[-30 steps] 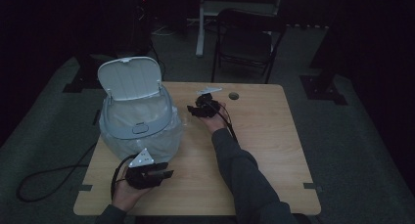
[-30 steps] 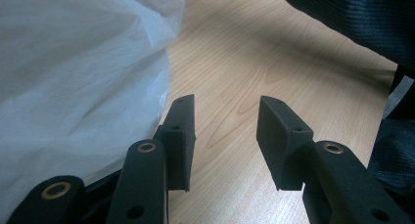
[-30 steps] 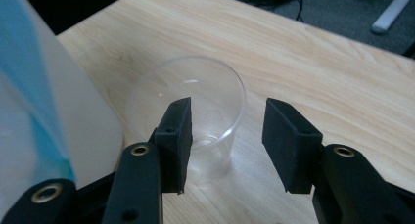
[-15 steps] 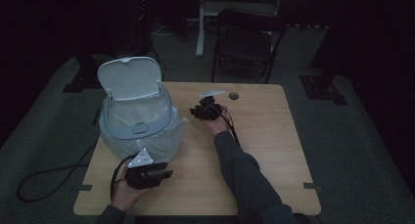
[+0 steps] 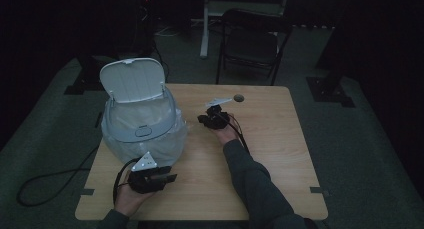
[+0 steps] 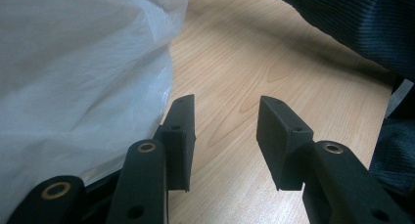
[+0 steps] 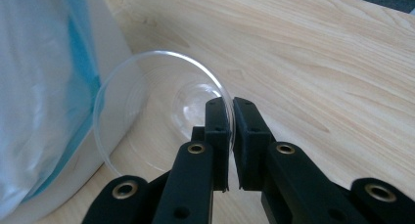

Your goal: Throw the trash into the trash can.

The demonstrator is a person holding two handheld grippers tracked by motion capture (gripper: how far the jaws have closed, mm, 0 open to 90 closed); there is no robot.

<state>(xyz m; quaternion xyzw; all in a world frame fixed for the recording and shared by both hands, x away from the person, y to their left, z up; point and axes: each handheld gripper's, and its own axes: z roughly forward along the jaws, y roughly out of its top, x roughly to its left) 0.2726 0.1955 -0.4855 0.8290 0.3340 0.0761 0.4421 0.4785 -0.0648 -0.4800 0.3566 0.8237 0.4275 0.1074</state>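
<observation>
Left gripper (image 5: 152,178): unchanged over the last second; it rests at the near-left of the tabletop (image 5: 280,154), just beside the bag-lined bin. Fingers (image 6: 178,131) stand apart with nothing between them.
White bin (image 5: 142,124): stands at the left of the tabletop, lid (image 5: 132,80) hinged up, a clear plastic bag (image 6: 73,72) draped over its body. Position unchanged.
Clear plastic cup (image 7: 161,111): held by its rim in my right gripper, off the tabletop, mouth turned toward the camera, close beside the bin wall.
Right gripper (image 5: 215,118): fingers (image 7: 218,131) closed on the cup rim, one inside and one outside. Change: over the last second it has drifted slightly toward me, staying at mid-tabletop just right of the bin.
Dark round spot (image 5: 238,97): lies on the far tabletop, well apart from the cup; identity unclear.
Meaning for the task: I judge the cup secured and under carriage. With the lid open, the likely next step is lifting the cup over the bin opening.
</observation>
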